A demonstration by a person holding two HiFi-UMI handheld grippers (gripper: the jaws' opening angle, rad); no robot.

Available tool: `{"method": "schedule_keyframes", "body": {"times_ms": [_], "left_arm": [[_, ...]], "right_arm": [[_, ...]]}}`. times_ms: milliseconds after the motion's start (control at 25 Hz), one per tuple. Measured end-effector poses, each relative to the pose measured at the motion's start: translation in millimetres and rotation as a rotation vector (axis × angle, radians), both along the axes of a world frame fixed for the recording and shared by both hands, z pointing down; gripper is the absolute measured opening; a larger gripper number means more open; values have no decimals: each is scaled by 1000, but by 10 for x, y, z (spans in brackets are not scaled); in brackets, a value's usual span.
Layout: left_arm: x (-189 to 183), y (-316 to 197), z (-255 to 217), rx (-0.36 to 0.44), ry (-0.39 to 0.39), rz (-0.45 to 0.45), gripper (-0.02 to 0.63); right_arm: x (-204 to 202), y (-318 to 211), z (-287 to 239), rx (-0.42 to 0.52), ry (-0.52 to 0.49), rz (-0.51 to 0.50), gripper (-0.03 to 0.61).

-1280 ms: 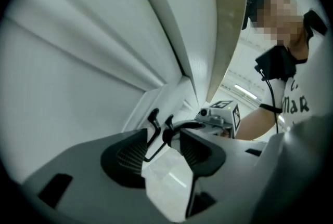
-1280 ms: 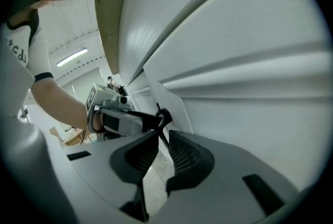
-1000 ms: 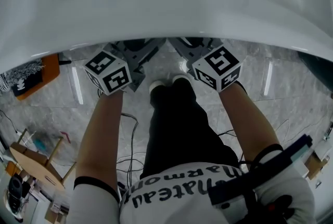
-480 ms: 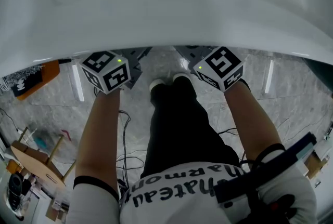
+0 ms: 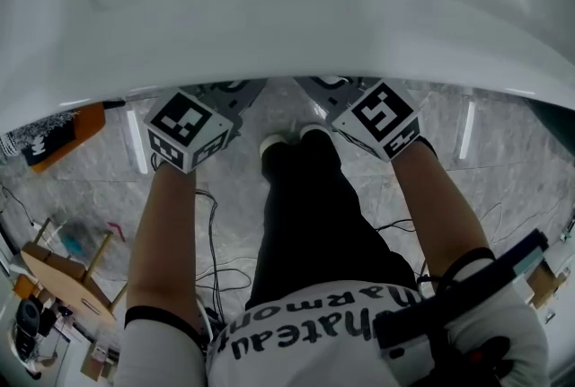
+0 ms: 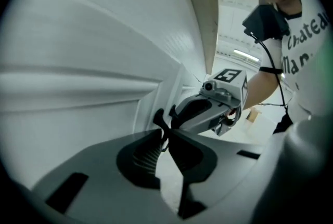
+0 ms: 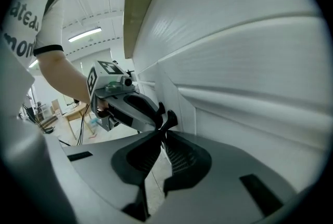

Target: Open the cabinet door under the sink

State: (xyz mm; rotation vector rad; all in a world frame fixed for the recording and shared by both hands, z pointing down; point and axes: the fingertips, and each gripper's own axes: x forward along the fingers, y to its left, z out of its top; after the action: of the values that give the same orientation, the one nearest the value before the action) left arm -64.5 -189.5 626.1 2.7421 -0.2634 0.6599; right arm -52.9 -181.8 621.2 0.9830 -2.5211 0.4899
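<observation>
A grey marbled floor (image 5: 503, 170) carries loose cables (image 5: 220, 259) and a wooden stool (image 5: 63, 282) near its left edge. The white sink (image 5: 287, 17) overhangs both tongs. Under its front edge, the white cabinet door (image 6: 78, 88) lies just beside the left gripper (image 6: 165, 127). That gripper's jaws have just been closing; their tips now meet, with nothing seen between them. The right gripper (image 7: 162, 132) is likewise closed, its tips close to the left's.

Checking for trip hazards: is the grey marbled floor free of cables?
No, thin dark cables trail across it beside the person's black-trousered leg.
</observation>
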Motion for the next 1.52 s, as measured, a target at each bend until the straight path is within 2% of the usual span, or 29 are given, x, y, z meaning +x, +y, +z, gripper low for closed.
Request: {"method": "schedule_keyframes", "body": {"times_ms": [160,400,720,1120,1520], "left_arm": [[-87,177,7,11,-30,65,41],[-163,377,16,98,-114,159,34],[-305,631,45,109,-197,241,31],[-400,824,58,109,-264,286,26],[-490,916,77,56,-349,277,28]], "right_arm": [[-32,115,-3,-19,11,-30,40],[-80,338,22,-49,55,-71,40],[-89,642,42,-90,110,-121,40],[-47,865,42,-127,138,-125,40],[-34,1025,47,-196,194,-151,40]]}}
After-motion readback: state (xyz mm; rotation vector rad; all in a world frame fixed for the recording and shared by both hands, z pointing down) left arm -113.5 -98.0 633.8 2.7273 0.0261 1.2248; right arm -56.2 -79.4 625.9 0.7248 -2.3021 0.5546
